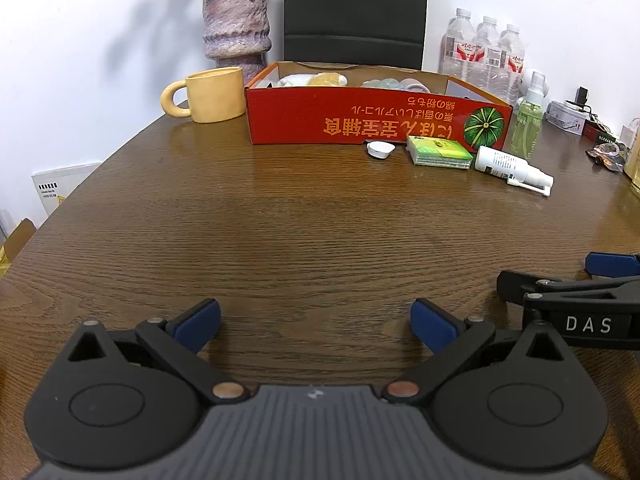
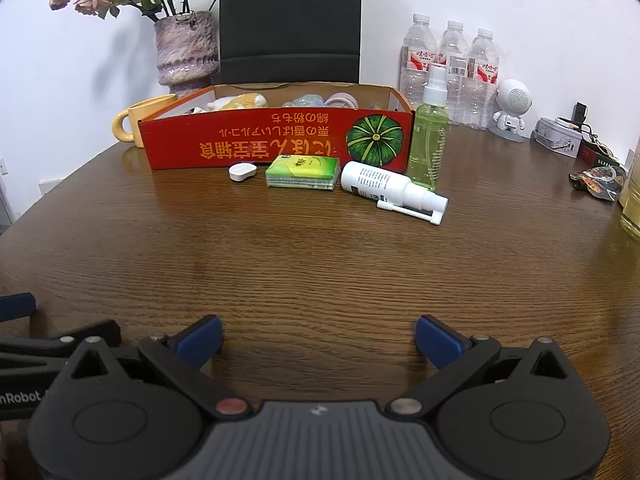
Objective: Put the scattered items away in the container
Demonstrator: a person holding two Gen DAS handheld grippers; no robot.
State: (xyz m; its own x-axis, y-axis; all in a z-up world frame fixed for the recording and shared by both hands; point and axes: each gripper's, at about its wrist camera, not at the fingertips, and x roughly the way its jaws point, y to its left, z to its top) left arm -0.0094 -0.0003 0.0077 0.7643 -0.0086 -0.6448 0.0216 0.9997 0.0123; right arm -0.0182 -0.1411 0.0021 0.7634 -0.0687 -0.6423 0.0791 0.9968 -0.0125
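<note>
A red cardboard box (image 1: 376, 120) (image 2: 276, 140) with a pumpkin picture stands at the far side of the wooden table, with several items inside. In front of it lie a small white case (image 1: 380, 149) (image 2: 242, 171), a green tissue pack (image 1: 439, 152) (image 2: 302, 172) and a white spray bottle (image 1: 510, 168) (image 2: 390, 186) on its side. A green spray bottle (image 1: 528, 120) (image 2: 430, 136) stands upright at the box's right corner. My left gripper (image 1: 316, 324) and right gripper (image 2: 318, 340) hover open over the near table, far from the items, holding nothing.
A yellow mug (image 1: 208, 94) (image 2: 134, 122) and a purple vase (image 1: 236, 24) (image 2: 186, 48) stand left of the box. Water bottles (image 1: 484, 48) (image 2: 452, 68), a white robot figure (image 2: 512, 110), a tin (image 2: 558, 142) and a wrapper (image 2: 598, 182) are at the right. A black chair (image 1: 354, 12) is behind.
</note>
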